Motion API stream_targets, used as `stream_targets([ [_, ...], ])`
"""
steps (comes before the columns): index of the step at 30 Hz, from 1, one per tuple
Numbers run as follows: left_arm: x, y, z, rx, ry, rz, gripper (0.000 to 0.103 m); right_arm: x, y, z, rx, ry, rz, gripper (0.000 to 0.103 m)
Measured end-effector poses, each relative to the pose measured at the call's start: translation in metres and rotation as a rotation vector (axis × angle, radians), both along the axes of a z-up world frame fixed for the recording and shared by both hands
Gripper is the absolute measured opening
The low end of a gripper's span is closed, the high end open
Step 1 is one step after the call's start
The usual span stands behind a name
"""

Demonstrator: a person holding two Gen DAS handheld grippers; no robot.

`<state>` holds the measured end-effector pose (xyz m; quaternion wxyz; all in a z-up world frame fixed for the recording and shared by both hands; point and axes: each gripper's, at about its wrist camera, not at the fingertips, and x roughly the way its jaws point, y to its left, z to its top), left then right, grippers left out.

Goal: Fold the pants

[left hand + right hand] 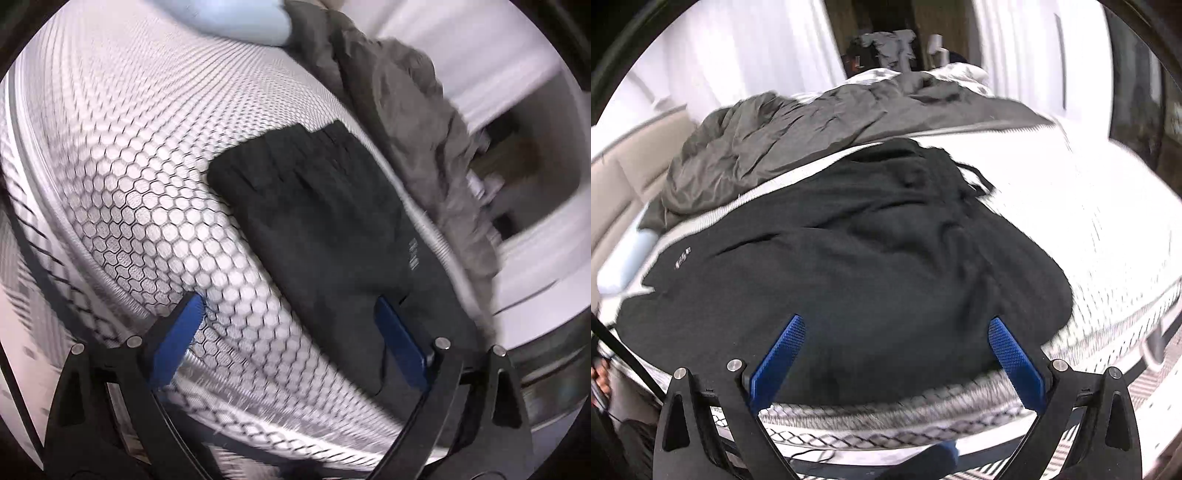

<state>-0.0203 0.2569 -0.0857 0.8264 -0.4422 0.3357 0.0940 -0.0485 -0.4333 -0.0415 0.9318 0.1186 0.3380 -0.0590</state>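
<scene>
The black pants (325,221) lie on a white mattress with a honeycomb pattern (147,166). In the left wrist view they lie as a long flat strip running away from me. My left gripper (288,314) is open and empty, its right blue pad over the near end of the pants. In the right wrist view the pants (857,258) spread wide and wrinkled, with a small white label at the left. My right gripper (895,332) is open and empty, just above their near edge.
A crumpled grey blanket (798,125) lies beyond the pants; it also shows in the left wrist view (402,107). A pale blue pillow (236,18) sits at the far end. The mattress edge (905,406) is right below my right gripper.
</scene>
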Motion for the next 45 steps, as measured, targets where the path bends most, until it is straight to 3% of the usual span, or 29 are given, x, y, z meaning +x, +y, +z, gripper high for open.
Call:
stream_targets([
  [2, -0.001, 0.015, -0.007, -0.089, -0.034, 0.013, 0.090, -0.006, -0.016, -0.008, 0.090, -0.021, 0.005, 0.101],
  [4, 0.000, 0.020, -0.007, -0.110, -0.036, 0.009, 0.090, -0.011, -0.024, -0.014, 0.137, -0.028, 0.002, 0.100],
  [8, -0.006, 0.012, 0.006, -0.057, 0.023, -0.005, 0.087, -0.022, -0.024, -0.013, 0.154, -0.048, 0.003, 0.100],
  [12, -0.020, -0.001, 0.025, 0.007, -0.020, -0.009, 0.087, -0.043, -0.034, -0.010, 0.193, -0.088, -0.042, 0.100],
  [14, -0.018, 0.001, 0.031, 0.015, -0.050, -0.015, 0.087, -0.050, -0.042, -0.009, 0.221, -0.105, -0.053, 0.100],
  [19, 0.005, 0.015, 0.023, -0.016, -0.015, 0.005, 0.087, -0.052, -0.052, -0.012, 0.233, -0.102, -0.078, 0.100],
  [22, 0.015, 0.029, 0.002, -0.071, 0.012, 0.049, 0.080, -0.050, -0.053, -0.015, 0.244, -0.098, -0.079, 0.100],
  [25, 0.012, 0.031, 0.006, -0.050, -0.019, 0.077, 0.071, -0.048, -0.056, -0.018, 0.253, -0.083, -0.086, 0.100],
  [28, 0.012, 0.029, 0.018, 0.024, -0.034, 0.103, 0.051, -0.044, -0.063, -0.019, 0.266, -0.072, -0.106, 0.100],
  [32, 0.017, 0.017, 0.037, 0.127, -0.069, 0.099, 0.009, -0.036, -0.075, -0.017, 0.295, -0.060, -0.160, 0.100],
  [37, 0.022, 0.008, 0.063, 0.137, -0.117, 0.129, 0.008, -0.022, -0.077, -0.007, 0.264, -0.066, -0.148, 0.100],
  [40, 0.020, 0.010, 0.064, 0.104, -0.121, 0.152, 0.008, -0.007, -0.088, -0.017, 0.262, -0.006, -0.212, 0.100],
  [42, 0.023, 0.013, 0.058, 0.109, -0.100, 0.158, 0.008, 0.000, -0.095, -0.027, 0.283, 0.003, -0.230, 0.093],
  [43, 0.022, 0.014, 0.055, 0.111, -0.092, 0.160, 0.008, 0.003, -0.096, -0.030, 0.293, 0.005, -0.229, 0.083],
  [45, 0.022, 0.017, 0.045, 0.106, -0.079, 0.162, 0.008, 0.004, -0.093, -0.030, 0.266, 0.008, -0.238, 0.074],
])
